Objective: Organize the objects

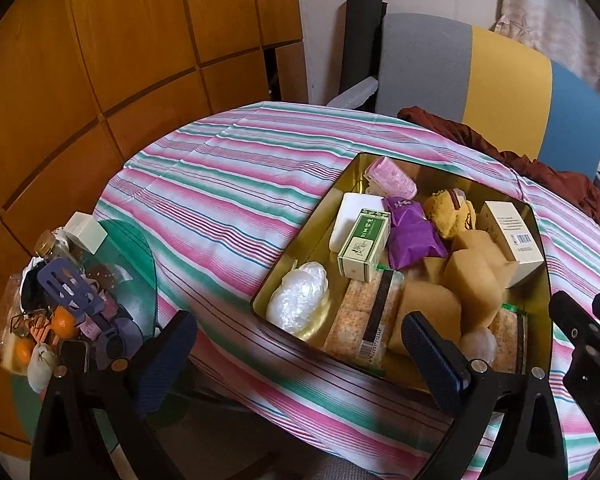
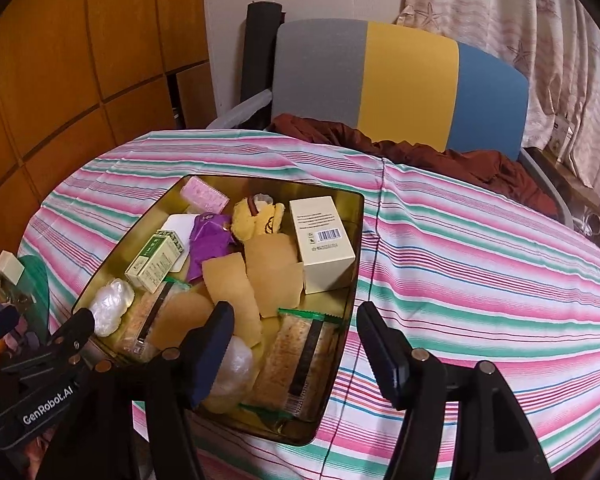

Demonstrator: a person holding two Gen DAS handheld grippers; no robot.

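Note:
A gold tin (image 1: 296, 248) lies on the striped tablecloth (image 1: 220, 184), filled with small goods. Inside are a green box (image 1: 362, 244), a purple packet (image 1: 414, 236), a yellow plush (image 1: 450, 212), a cream barcode box (image 2: 326, 240), tan sponges (image 2: 236, 280), cracker packets (image 2: 296, 364) and a pearly white lump (image 1: 298, 302). My left gripper (image 1: 300, 320) hangs open over the tin's near left edge, holding nothing. My right gripper (image 2: 296, 308) stands open above the tin's near right corner, its fingers (image 2: 216, 344) clear of the items below.
A glass side table (image 1: 132, 248) at the left carries a heap of objects: a purple spatula (image 1: 66, 286), oranges, a small bottle, a phone. Behind the table stands a grey, yellow and blue chair (image 2: 404, 84) with a rust-red cloth (image 2: 420, 152). Bare striped cloth lies right of the tin.

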